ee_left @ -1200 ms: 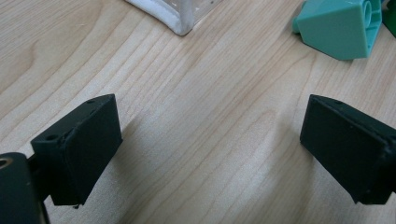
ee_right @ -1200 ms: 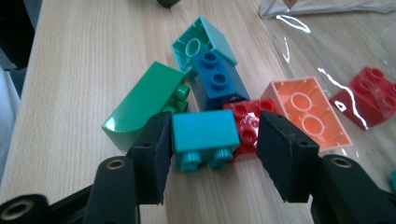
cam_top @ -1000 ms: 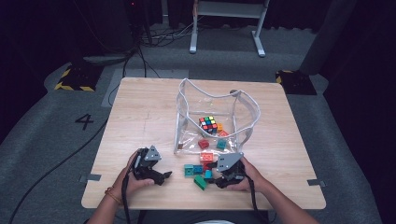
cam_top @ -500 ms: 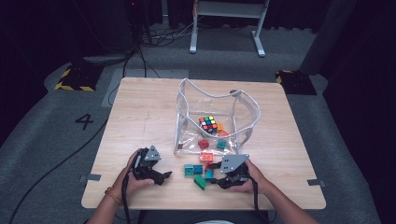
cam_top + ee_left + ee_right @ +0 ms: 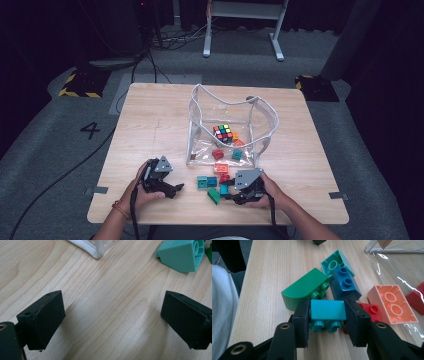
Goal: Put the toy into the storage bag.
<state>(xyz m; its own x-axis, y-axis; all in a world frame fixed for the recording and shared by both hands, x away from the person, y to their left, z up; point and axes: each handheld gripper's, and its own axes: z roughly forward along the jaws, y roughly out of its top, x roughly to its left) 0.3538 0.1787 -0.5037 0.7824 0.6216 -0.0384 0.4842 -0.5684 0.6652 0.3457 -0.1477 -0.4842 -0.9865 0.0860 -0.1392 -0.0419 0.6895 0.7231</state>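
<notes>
Teal brick (image 5: 327, 311) sits pinched as my right gripper (image 5: 327, 322) has just been closing, a green brick (image 5: 303, 288) touching behind; my left gripper (image 5: 112, 317), spread, frames bare table (image 5: 112, 302).

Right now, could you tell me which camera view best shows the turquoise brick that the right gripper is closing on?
The right gripper view: the turquoise brick sits large between the right gripper pads, which have just been closing and now press its sides. In the high view it is a tiny patch by that gripper. I cannot pick it out in the left gripper view.
</notes>
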